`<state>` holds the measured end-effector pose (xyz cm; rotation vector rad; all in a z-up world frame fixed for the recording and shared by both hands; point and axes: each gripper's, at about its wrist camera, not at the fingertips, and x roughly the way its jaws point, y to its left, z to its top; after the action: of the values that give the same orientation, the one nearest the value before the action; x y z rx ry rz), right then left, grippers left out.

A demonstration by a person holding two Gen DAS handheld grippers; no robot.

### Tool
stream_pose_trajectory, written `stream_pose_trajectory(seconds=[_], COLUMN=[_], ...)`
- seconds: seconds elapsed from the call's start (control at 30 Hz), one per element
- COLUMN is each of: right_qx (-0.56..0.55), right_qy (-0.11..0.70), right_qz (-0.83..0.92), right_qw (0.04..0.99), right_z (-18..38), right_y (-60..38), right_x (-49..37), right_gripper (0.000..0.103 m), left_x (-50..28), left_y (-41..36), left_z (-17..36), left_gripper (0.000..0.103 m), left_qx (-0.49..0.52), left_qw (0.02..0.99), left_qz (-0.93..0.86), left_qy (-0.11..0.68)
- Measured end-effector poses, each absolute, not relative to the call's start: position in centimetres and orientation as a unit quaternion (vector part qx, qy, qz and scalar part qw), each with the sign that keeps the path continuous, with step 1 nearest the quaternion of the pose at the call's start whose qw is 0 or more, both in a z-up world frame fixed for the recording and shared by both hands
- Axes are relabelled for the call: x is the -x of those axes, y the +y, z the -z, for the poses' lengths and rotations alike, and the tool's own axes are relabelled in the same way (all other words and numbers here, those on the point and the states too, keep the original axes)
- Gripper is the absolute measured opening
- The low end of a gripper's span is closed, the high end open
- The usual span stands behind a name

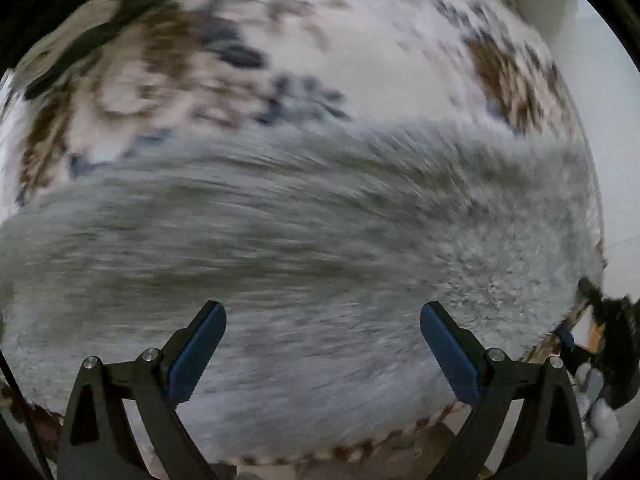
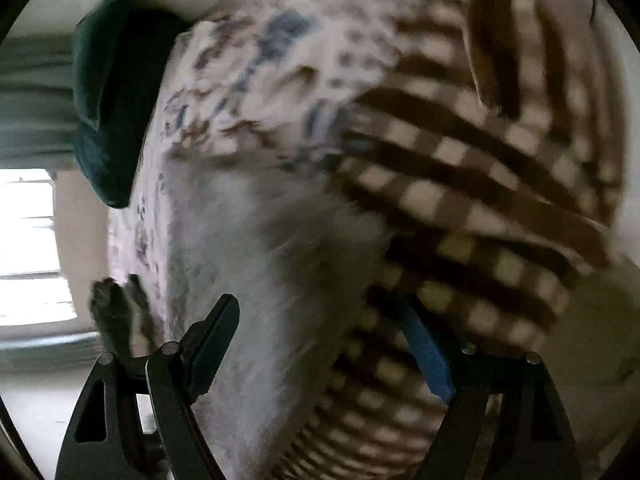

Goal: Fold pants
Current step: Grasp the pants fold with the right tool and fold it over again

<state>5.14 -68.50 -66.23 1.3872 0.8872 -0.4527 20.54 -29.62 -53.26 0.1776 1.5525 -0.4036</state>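
Bare grey fleece point(image 1: 280, 240) between spread claw fingers point(image 1: 196, 352).

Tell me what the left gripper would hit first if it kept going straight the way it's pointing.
Most likely the fuzzy grey fabric that fills the view between the open left gripper fingers. The picture is blurred, so how far off it lies is unclear.

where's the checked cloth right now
In the right wrist view, the checked cloth fills the right side, beside the grey fleece.

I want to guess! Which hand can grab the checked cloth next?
Probably right: the checked cloth lies just ahead of the open right gripper. The open left gripper hangs over grey fluffy cloth.
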Motion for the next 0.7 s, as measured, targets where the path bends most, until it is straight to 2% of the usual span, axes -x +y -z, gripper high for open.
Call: stream_pose_trajectory(seconds=[0.17,0.37,0.57,0.7], right_qx=[-0.642,-0.662,-0.688,-0.674], right_qy=[0.347,0.323,0.245,0.287], right_qz=[0.102,0.065,-0.006,0.000], right_qw=[0.675,0.673,0.683,0.681], right_z=[69.0,71.6,71.4,72.9], right_y=[-67.9,-67.3,-67.2,-66.3], right_x=[-7.3,-11.1,-13.8,-16.5], right_gripper=[0.084,0.084,0.083,0.082], left_x=[-20.6,-23.2,-25.1,-26.0], left_y=[-31.6,-31.1,-32.5,-33.0], left_z=[58.1,60.6,62.2,60.6], left_gripper=[0.099,0.103,0.103,0.103], left_qx=[-0.124,-0.088,-0.109,-0.086], left_qw=[0.675,0.656,0.626,0.638], left_qz=[0.155,0.153,0.123,0.117], left_qy=[0.710,0.734,0.762,0.756])
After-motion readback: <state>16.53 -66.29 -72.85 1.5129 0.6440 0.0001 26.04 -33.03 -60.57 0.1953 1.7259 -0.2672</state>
